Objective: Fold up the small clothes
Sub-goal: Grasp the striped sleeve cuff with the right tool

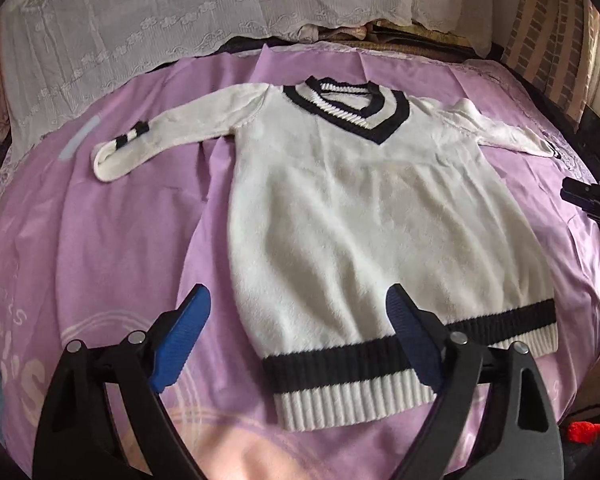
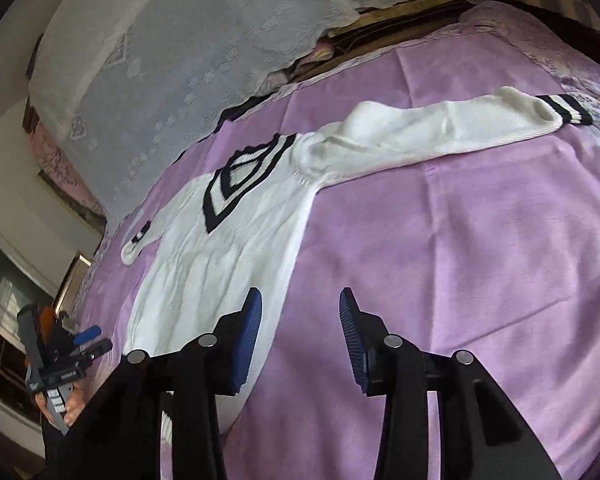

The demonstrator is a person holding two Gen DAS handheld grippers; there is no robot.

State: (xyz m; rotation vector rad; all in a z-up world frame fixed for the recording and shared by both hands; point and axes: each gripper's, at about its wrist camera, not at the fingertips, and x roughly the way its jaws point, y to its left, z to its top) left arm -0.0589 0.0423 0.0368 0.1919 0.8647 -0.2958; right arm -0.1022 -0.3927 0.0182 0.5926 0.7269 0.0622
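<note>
Nearest the left wrist camera, the left gripper (image 1: 298, 312) is seen with its blue-padded fingers (image 1: 180, 340) spread wide and nothing held between them. The striped hem (image 1: 351, 376) of the white knit sweater (image 1: 347, 216) lies just ahead of and between the fingers, the right finger overlapping the black band in the view; whether contact is made cannot be told. The sweater is laid flat, front up, on a purple bedspread (image 1: 112, 240), hem toward the camera. Farther off, the left sleeve (image 1: 172, 132) is stretched out sideways, and the black-and-white V-neck collar (image 1: 347, 108) lies at the far end. A white lace cover (image 1: 180, 12) is seen beyond.

In the right wrist view, the right gripper (image 2: 300, 328) is held with its fingers parted and empty. The sweater's side edge (image 2: 204, 280) is found just beside the left finger, while bare bedspread (image 2: 459, 248) is seen ahead. The other sleeve (image 2: 439, 128) extends far off to the striped cuff (image 2: 563, 110).
</note>
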